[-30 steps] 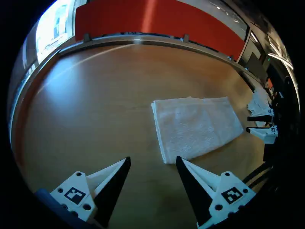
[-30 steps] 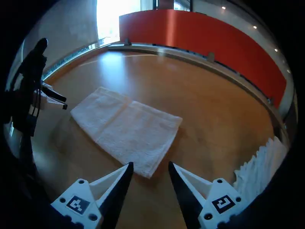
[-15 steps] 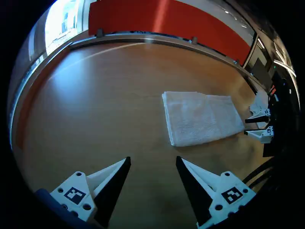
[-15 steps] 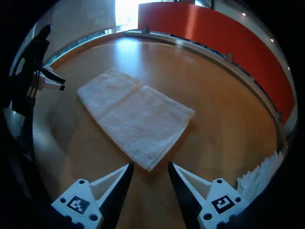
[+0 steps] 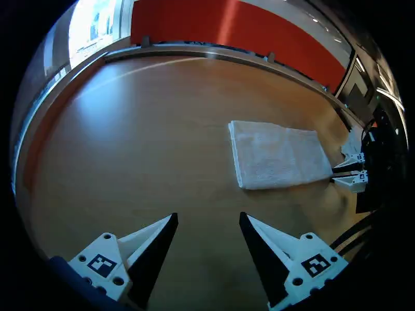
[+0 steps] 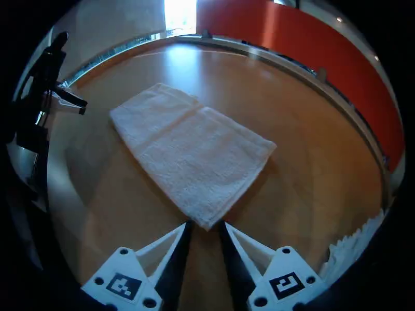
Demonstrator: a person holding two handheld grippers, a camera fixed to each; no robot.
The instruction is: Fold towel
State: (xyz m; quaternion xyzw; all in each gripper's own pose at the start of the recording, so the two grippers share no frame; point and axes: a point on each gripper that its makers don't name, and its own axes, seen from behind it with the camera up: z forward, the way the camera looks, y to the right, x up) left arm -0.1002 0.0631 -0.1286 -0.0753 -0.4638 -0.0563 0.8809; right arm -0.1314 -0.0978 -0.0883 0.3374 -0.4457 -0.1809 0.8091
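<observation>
Since a moment ago the right gripper (image 6: 205, 224) has come forward to the towel (image 6: 189, 155), and its two fingers have drawn closer together. The left gripper (image 5: 207, 215) has moved further from the towel.

The wooden table (image 5: 129, 155) is wide, and a red panel (image 5: 233, 26) runs behind its far edge. The white towel lies folded flat on the table, as a neat rectangle. Its near corner sits just between the right gripper's fingertips. A narrow gap is left there, and I cannot tell whether both fingers press the cloth. The left gripper hangs over the wood, well apart from the towel, with its fingers wide apart and nothing between them. A small pile of white cloths (image 6: 358, 243) lies at the table's edge, near the right gripper.
</observation>
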